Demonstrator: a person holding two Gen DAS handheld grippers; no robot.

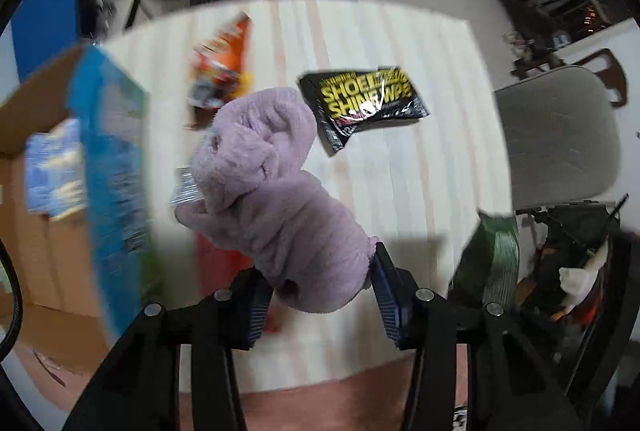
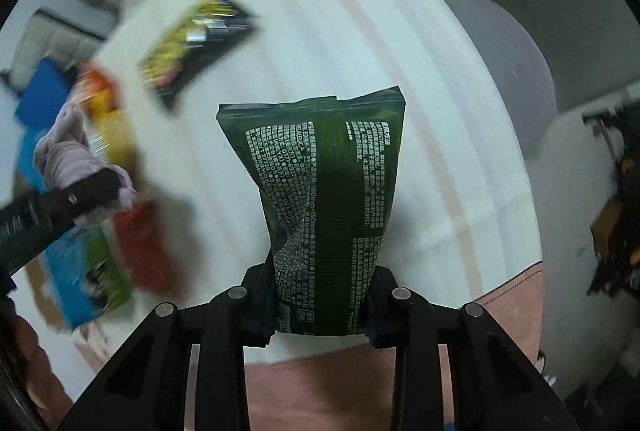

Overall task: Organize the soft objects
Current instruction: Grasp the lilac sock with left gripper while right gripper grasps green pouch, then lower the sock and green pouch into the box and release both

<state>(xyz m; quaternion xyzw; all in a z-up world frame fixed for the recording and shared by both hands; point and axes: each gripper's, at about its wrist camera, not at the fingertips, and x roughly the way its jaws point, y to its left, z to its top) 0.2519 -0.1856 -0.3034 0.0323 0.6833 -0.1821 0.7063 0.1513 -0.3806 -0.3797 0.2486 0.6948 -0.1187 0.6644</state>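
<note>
Fleece, lilac and rumpled into a soft roll [image 1: 276, 187], is pinched by the left gripper [image 1: 320, 291] above the pale striped table [image 1: 420, 171]. Right gripper [image 2: 320, 305] clamps a glossy, crinkled green pouch [image 2: 320, 191] held upright over the same tabletop, near a flat black-and-yellow packet [image 2: 196, 43].

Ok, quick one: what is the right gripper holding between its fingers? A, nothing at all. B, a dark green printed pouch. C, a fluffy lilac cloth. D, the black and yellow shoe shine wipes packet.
B: the right gripper is clamped on the lower end of the dark green printed pouch, while the fluffy lilac cloth sits in the left gripper and the black and yellow wipes packet lies on the pale striped table.
</note>
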